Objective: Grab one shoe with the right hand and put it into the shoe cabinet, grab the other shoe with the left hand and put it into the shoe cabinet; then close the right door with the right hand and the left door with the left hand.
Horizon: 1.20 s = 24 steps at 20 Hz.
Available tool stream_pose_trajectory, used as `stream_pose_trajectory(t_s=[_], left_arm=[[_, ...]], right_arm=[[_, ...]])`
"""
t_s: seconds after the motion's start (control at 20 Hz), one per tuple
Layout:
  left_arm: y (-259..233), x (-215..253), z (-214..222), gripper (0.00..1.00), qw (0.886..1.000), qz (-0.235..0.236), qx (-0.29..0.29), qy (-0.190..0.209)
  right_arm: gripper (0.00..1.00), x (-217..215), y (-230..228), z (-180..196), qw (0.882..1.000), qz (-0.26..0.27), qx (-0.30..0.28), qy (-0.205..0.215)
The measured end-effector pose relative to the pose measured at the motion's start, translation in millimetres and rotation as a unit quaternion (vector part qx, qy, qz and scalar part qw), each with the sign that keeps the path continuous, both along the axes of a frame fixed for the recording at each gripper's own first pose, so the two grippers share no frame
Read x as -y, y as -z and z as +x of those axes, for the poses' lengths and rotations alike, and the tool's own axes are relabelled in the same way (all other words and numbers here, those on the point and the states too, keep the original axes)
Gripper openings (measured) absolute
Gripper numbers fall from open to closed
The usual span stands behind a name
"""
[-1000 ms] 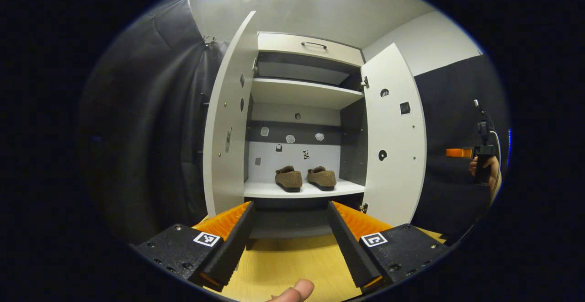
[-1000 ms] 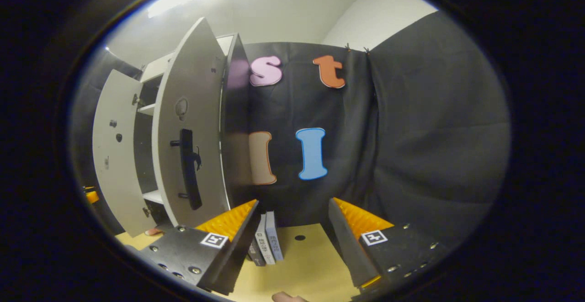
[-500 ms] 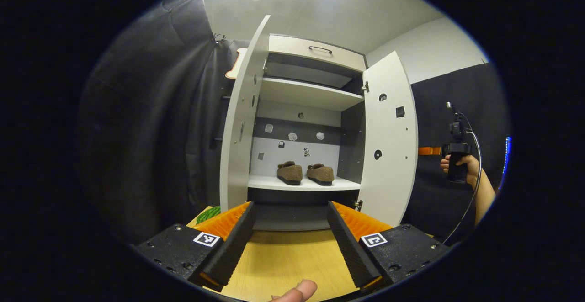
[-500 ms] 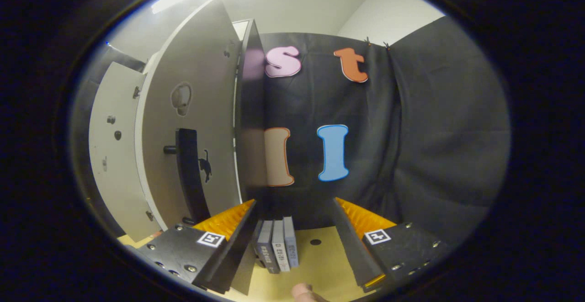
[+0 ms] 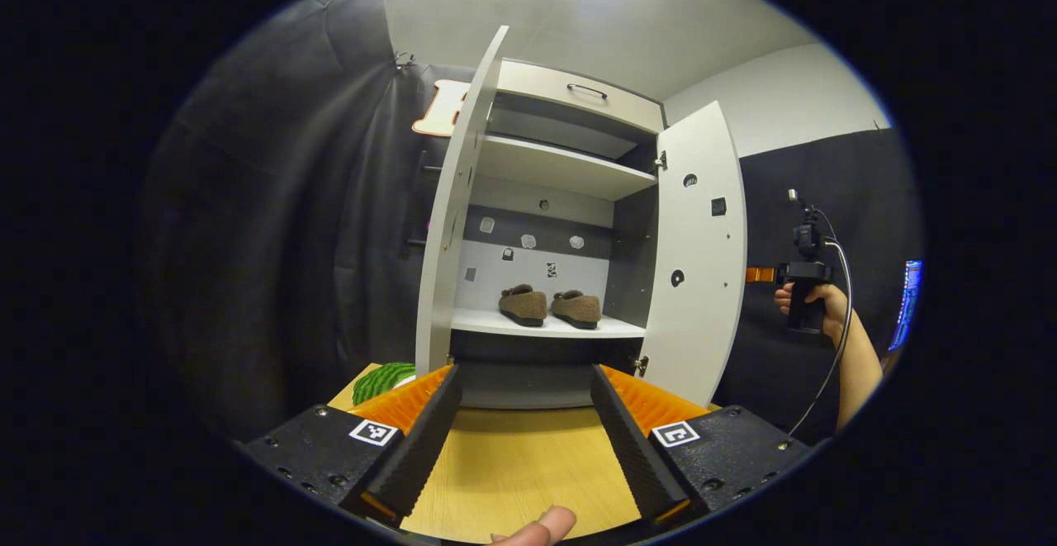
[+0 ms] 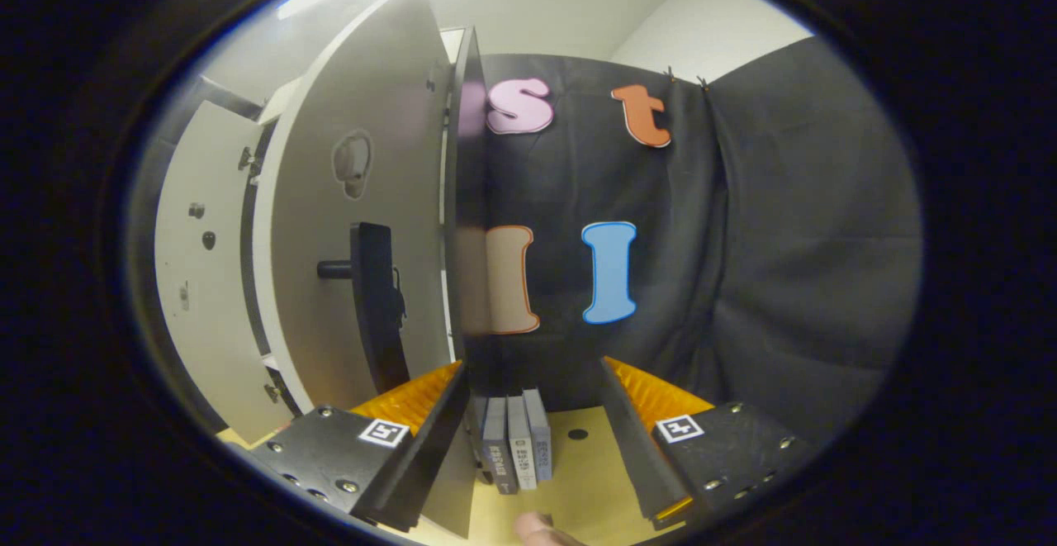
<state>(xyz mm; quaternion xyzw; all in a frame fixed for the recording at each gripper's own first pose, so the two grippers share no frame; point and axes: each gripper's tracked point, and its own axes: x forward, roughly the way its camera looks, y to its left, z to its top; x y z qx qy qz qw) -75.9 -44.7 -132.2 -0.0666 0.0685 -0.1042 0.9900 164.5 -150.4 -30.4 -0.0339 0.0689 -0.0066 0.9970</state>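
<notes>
Right gripper view shows the right gripper [image 6: 533,410] open and empty near the right door [image 6: 363,224], a stiff hinged panel (probably light) best pushed near its black handle [image 6: 376,302], while both shoes [image 5: 549,306] sit inside the cabinet [image 5: 561,170].

Black tool [image 5: 524,439] bodies, square markers

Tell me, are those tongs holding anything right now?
No. Both left tongs and right tongs are open with nothing between them; both shoes already sit in the cabinet.
</notes>
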Motion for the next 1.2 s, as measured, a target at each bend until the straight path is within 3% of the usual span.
stream_pose_trajectory(t_s=[0.3,0.6,0.65,1.05,1.1,1.15,1.2], left_arm=[[0,18,-5,0.96,1.0,0.011,0.004,0.018],[4,4,-1,0.96,1.0,0.018,-0.003,0.005],[7,-3,0,0.99,1.0,0.022,-0.003,-0.002],[18,-22,10,0.96,0.999,0.022,-0.018,-0.023],[20,-23,10,0.96,0.999,0.022,-0.021,-0.024],[22,-26,11,0.96,0.999,0.024,-0.024,-0.028],[22,-30,11,0.96,0.999,0.028,-0.024,-0.03]], right_arm=[[0.9,-38,2,-6,1.0,0.0,-0.004,-0.014],[0.93,-86,10,-7,0.999,-0.002,-0.007,-0.049],[0.93,-89,11,-7,0.999,0.001,-0.007,-0.048],[0.9,-133,24,-1,0.997,0.053,-0.023,-0.059],[0.97,-143,24,-1,0.996,0.055,-0.019,-0.066],[0.91,-152,26,-3,0.995,0.061,-0.018,-0.073],[0.92,-159,33,-7,0.994,0.068,-0.021,-0.077]])
